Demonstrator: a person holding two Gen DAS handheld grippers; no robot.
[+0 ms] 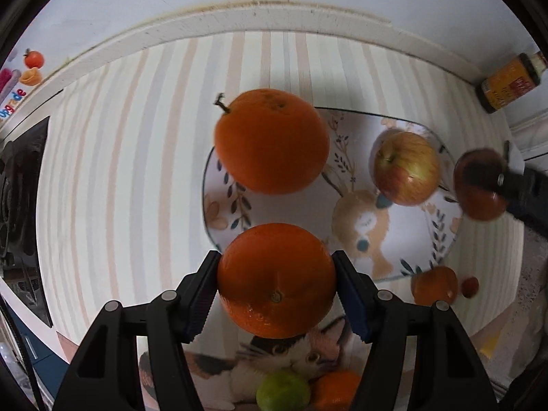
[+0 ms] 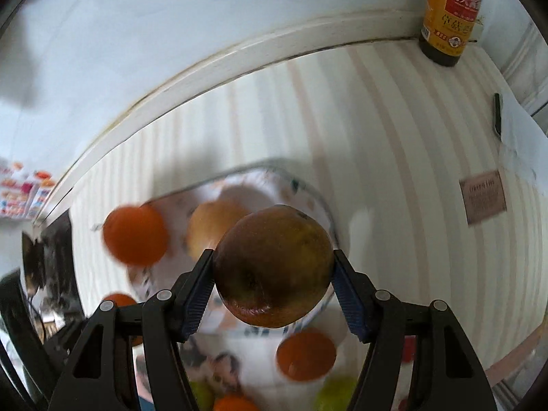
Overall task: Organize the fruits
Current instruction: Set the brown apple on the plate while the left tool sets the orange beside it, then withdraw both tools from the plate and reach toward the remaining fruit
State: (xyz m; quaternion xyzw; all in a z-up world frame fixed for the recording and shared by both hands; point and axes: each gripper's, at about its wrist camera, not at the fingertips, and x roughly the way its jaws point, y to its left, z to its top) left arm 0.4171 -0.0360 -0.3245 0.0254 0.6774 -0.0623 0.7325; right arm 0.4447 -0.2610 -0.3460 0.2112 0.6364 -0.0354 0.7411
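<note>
My left gripper (image 1: 275,284) is shut on an orange (image 1: 276,279) and holds it above the near edge of a floral tray (image 1: 411,226). On the tray lie a stemmed orange (image 1: 272,140) and a red-yellow apple (image 1: 406,167). My right gripper (image 2: 273,274) is shut on a dark red-brown apple (image 2: 274,265) above the tray (image 2: 308,198); it also shows in the left wrist view (image 1: 481,185) at the tray's right edge. The right wrist view, blurred, shows the stemmed orange (image 2: 135,234) and the red-yellow apple (image 2: 212,226) on the tray.
Loose fruit lies near me: a green lime (image 1: 283,392), small oranges (image 1: 337,390) (image 1: 435,286), a small red fruit (image 1: 470,287), on a striped cloth (image 1: 137,171) and a cat-print mat (image 1: 308,352). A sauce bottle (image 2: 450,10) stands at the back right wall. A stove (image 1: 20,198) is at left.
</note>
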